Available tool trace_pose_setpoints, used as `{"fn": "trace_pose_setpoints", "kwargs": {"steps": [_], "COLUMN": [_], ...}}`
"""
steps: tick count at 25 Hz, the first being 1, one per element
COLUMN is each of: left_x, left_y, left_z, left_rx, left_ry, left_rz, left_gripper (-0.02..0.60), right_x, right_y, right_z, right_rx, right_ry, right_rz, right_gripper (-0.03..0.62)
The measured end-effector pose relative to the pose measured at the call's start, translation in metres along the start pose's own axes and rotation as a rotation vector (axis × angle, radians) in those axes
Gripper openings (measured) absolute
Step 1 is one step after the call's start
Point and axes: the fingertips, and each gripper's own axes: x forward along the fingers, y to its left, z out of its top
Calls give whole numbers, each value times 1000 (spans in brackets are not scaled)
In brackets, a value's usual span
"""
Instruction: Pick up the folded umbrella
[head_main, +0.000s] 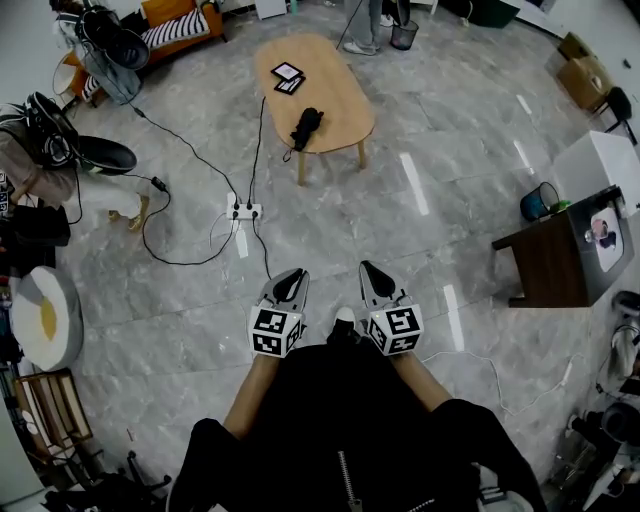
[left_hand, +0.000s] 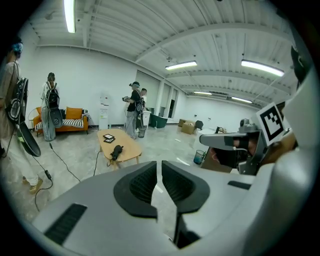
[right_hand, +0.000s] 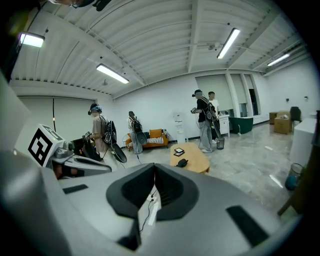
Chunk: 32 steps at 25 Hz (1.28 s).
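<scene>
The folded black umbrella (head_main: 306, 127) lies near the front edge of an oval wooden table (head_main: 335, 70), far ahead across the floor. My left gripper (head_main: 293, 281) and right gripper (head_main: 371, 276) are held side by side close to my body, well short of the table. Both point toward it, shut and empty. In the left gripper view the umbrella (left_hand: 117, 151) shows small on the table (left_hand: 127, 145), beyond the touching jaws of the left gripper (left_hand: 160, 166). In the right gripper view the umbrella (right_hand: 182, 162) lies on the table (right_hand: 195, 159) past the jaws of the right gripper (right_hand: 154, 170).
Two flat framed cards (head_main: 288, 77) lie on the table's far part. A power strip (head_main: 245, 211) with trailing cables lies on the floor between me and the table. A dark side table (head_main: 550, 262) and a blue bin (head_main: 536, 203) stand at the right. People stand at left and behind the table.
</scene>
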Motion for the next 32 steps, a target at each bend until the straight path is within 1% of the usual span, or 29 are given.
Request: {"fn": "trace_pose_setpoints", "kwargs": {"steps": [5, 8, 12, 18, 24, 27, 32], "left_x": [28, 43, 57, 58, 73, 90, 119], "left_y": [6, 6, 5, 12, 38, 56, 100], "left_z": [11, 15, 28, 39, 43, 47, 71], "left_rx": [-2, -10, 2, -3, -28, -36, -15], "left_ry": [6, 14, 7, -16, -8, -1, 9], "left_rz": [9, 12, 12, 20, 29, 18, 3], "left_gripper": [41, 41, 41, 41, 41, 41, 41], "right_x": [15, 19, 24, 29, 50, 76, 139], "right_y": [-27, -47, -65, -59, -55, -54, -53], "right_z": [7, 8, 4, 7, 1, 3, 31], "right_rx": [-1, 18, 41, 34, 42, 32, 18], "right_ry": [3, 12, 29, 28, 68, 89, 82], "right_rz": [5, -10, -31, -19, -8, 3, 9], "right_gripper": [12, 12, 11, 11, 11, 11, 11]}}
